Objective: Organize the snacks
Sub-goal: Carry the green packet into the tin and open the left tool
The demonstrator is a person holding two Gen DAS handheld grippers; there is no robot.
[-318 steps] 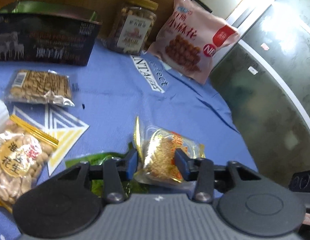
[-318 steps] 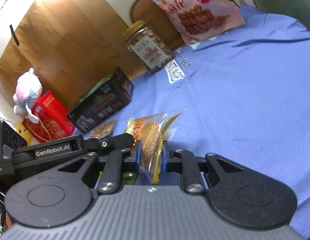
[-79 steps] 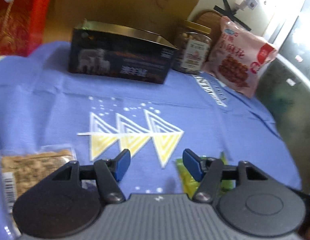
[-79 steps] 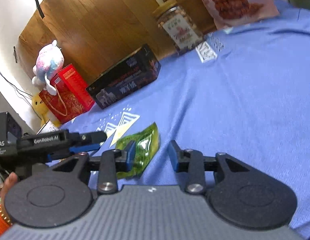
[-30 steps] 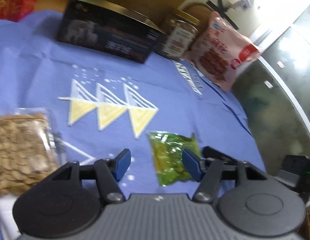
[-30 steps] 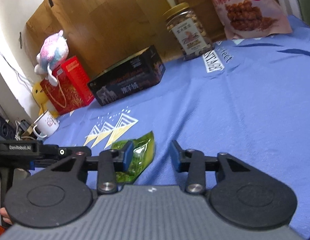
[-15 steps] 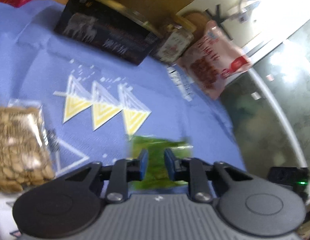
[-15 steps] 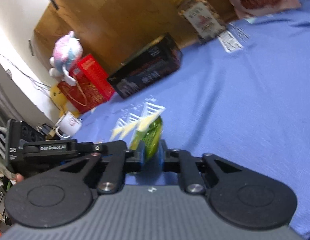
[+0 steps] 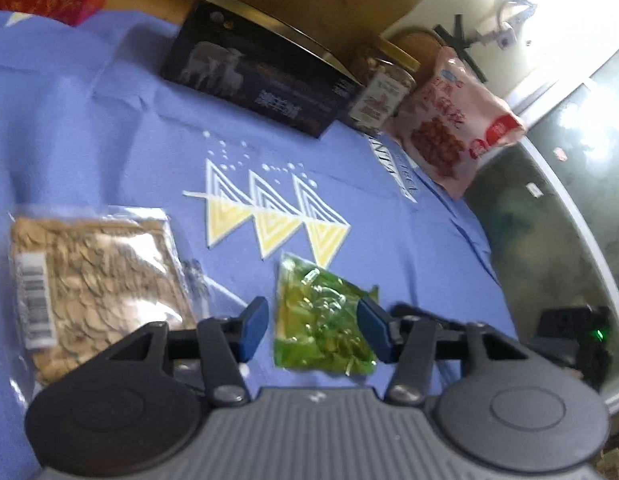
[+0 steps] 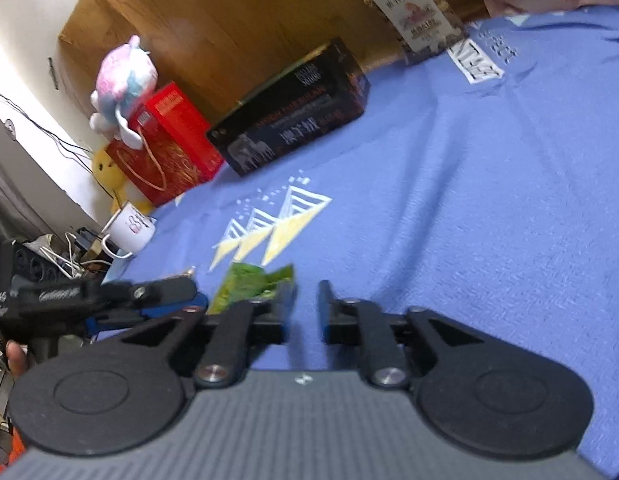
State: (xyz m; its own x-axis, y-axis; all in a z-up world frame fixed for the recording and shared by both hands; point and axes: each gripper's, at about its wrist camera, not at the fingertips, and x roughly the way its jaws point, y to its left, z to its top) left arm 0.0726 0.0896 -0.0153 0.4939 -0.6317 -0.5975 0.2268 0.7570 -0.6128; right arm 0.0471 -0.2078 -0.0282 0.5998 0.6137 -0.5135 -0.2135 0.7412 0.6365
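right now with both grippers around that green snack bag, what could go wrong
Both jaws have just been opening. The green bag lies flat between the left gripper pads, untouched, so a regrip may only pinch film. It sits beside the right gripper, so closing there could miss. The grippers are close and could collide.

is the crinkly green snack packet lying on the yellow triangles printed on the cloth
No, the crinkly green snack packet lies on plain blue cloth just below the yellow triangles.
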